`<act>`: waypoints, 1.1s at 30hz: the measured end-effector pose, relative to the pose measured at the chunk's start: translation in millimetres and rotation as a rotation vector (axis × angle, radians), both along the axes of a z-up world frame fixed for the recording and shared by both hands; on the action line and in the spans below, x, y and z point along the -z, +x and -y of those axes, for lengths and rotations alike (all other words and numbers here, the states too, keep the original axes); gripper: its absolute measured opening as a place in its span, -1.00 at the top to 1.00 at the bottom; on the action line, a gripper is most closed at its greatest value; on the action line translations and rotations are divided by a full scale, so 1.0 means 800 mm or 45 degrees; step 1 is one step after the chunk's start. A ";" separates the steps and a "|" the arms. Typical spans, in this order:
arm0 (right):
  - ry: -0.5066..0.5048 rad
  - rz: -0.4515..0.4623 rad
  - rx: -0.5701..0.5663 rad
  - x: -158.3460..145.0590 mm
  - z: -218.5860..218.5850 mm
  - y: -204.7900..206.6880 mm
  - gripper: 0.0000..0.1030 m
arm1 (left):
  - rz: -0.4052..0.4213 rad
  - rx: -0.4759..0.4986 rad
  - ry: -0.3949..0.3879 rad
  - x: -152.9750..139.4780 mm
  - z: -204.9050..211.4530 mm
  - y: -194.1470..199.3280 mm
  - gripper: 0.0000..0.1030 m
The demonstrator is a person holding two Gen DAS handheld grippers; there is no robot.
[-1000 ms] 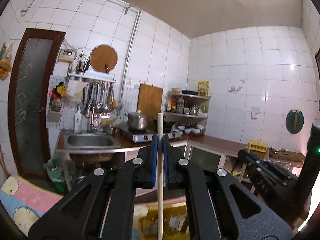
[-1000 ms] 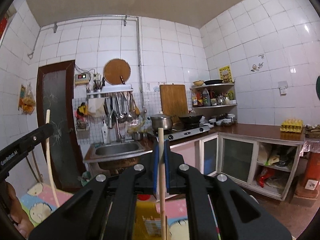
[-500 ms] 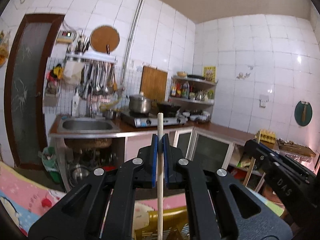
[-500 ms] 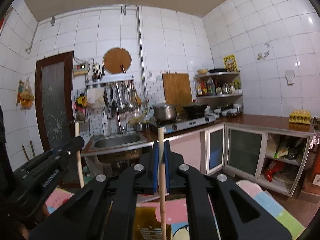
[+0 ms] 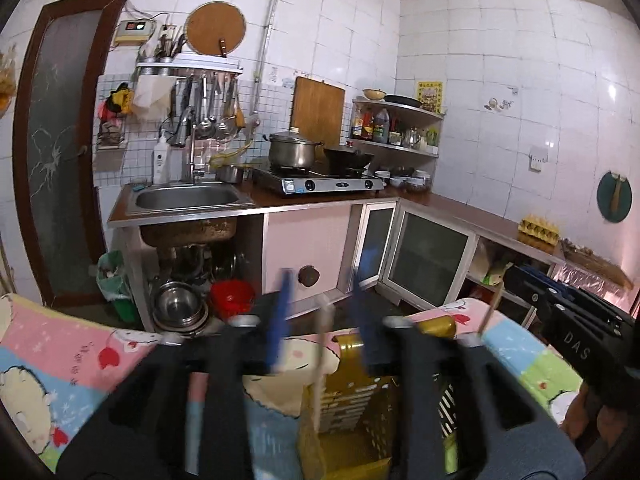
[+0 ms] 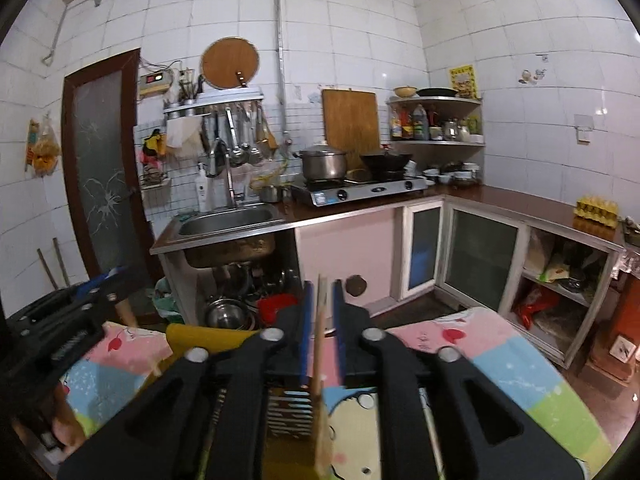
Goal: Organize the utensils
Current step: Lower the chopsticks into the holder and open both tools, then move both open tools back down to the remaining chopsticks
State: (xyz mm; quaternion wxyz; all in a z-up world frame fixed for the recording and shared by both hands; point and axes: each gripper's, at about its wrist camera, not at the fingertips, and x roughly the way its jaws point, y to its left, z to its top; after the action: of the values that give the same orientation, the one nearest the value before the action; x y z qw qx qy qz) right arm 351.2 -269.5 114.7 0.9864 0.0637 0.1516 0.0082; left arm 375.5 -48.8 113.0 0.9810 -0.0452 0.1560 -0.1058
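Left view, lower centre: thin pale wooden chopstick (image 5: 320, 364) is dropping into the yellow slotted plastic utensil basket (image 5: 352, 408); left hand-held gripper (image 5: 320, 320), clamped half a second ago, is now wide. Right hand-held gripper (image 6: 320, 320) is narrowly parted, loosening its chopstick (image 6: 320, 360) above the basket (image 6: 192, 336). Release underway.

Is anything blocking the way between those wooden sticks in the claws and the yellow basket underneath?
Nothing visible does. The left claw is open, with the left chopstick loose directly above the yellow basket. The right claw is open too, and the right chopstick points down toward the same basket.
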 end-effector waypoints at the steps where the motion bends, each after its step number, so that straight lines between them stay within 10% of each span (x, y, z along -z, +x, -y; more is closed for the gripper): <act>1: 0.010 0.007 0.013 -0.007 0.004 -0.009 -0.07 | 0.004 -0.016 0.005 -0.007 -0.005 -0.008 -0.15; 10: -0.036 -0.127 0.037 -0.012 0.010 -0.096 -0.17 | -0.023 -0.074 0.086 -0.042 -0.055 -0.105 -0.90; 33: 0.023 -0.594 0.085 0.173 -0.024 -0.183 -0.17 | -0.578 -0.124 0.183 0.150 -0.072 -0.168 -0.90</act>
State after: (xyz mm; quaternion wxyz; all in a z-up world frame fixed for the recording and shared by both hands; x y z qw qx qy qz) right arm 204.7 -250.6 -23.9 0.9238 0.0777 0.3731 -0.0378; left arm 241.3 9.2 -7.3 0.9256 -0.0054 0.3770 -0.0341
